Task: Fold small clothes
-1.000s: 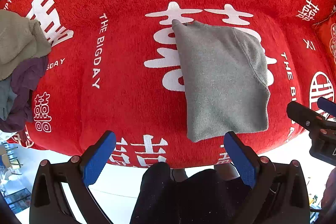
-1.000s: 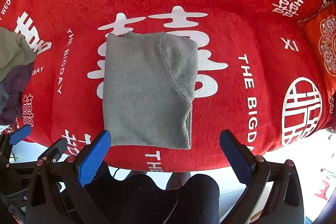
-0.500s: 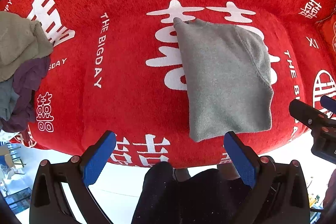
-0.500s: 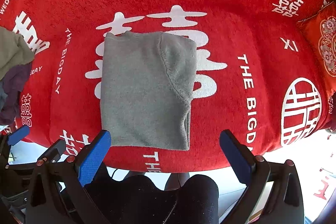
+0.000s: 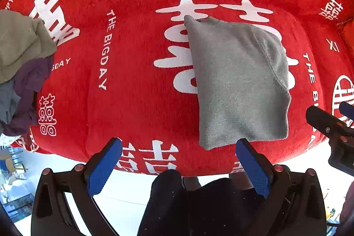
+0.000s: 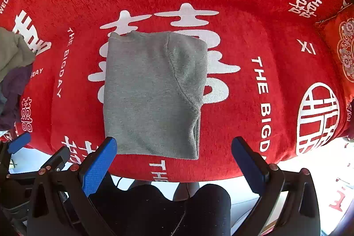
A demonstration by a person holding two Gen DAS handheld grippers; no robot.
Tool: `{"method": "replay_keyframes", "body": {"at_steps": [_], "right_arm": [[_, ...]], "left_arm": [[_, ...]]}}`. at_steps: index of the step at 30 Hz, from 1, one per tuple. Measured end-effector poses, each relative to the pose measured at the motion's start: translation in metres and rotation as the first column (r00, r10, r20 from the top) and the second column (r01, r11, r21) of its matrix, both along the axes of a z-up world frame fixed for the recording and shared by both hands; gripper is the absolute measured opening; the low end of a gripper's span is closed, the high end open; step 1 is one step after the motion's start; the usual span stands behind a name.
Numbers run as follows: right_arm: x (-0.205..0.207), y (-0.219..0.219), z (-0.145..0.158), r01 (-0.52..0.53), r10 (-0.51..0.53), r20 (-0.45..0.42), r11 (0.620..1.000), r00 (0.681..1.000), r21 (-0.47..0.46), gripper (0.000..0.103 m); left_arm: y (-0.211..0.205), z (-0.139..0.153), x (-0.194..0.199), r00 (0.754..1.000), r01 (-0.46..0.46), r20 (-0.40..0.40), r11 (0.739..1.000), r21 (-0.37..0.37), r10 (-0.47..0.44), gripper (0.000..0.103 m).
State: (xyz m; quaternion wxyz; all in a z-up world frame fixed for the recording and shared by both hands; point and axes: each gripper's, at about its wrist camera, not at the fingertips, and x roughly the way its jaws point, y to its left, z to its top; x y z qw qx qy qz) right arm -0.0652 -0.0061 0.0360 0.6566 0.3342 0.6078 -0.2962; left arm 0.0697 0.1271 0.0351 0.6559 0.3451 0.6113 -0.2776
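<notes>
A grey garment (image 6: 152, 94) lies folded into a neat upright rectangle in the middle of a red plush blanket (image 6: 254, 21) printed with white wedding characters and English words. A curved seam runs down its right part, and its right edge shows stacked layers, so it looks folded at least once already. Its near edge sits close to the front edge of the blanket, right in front of you, likely so both claws can reach it easily.

Your right claw (image 6: 173, 151) hovers just short of that near edge, its blue-padded fingers spread wide and holding nothing; the left finger's tip overlaps the garment's near left corner in this view, though contact cannot be confirmed. Your left claw (image 5: 178, 154) is also released and empty, hanging off to the garment's left, with its right finger near the near left corner. Both seem placed for a further fold or for lifting the piece away.

At the far left edge, a heap of unfolded clothes (image 5: 20, 67) in olive, purple and blue-grey waits, well apart from the grey piece. A red embroidered cushion (image 6: 340, 50) sits at the far right. Your dark-clothed knees (image 6: 172, 209) show below. Nothing lies between the claws and the garment.
</notes>
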Motion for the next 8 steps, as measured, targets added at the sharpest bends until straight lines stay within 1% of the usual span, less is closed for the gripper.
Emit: {"method": "replay_keyframes", "body": {"at_steps": [3,8], "right_arm": [[0.0001,-0.0015,-0.0017,-0.004,0.004,0.0,1.0,1.0,0.004,0.103],[-0.0001,-0.003,-0.003,-0.005,0.005,-0.003,1.0,1.0,0.005,0.103]], "left_arm": [[0.0004,-0.0016,0.0014,1.0,-0.021,-0.017,1.0,-0.005,0.021,0.103],[-0.0027,0.0007,-0.0002,1.0,0.001,0.011,1.0,-0.017,-0.001,0.103]]}}
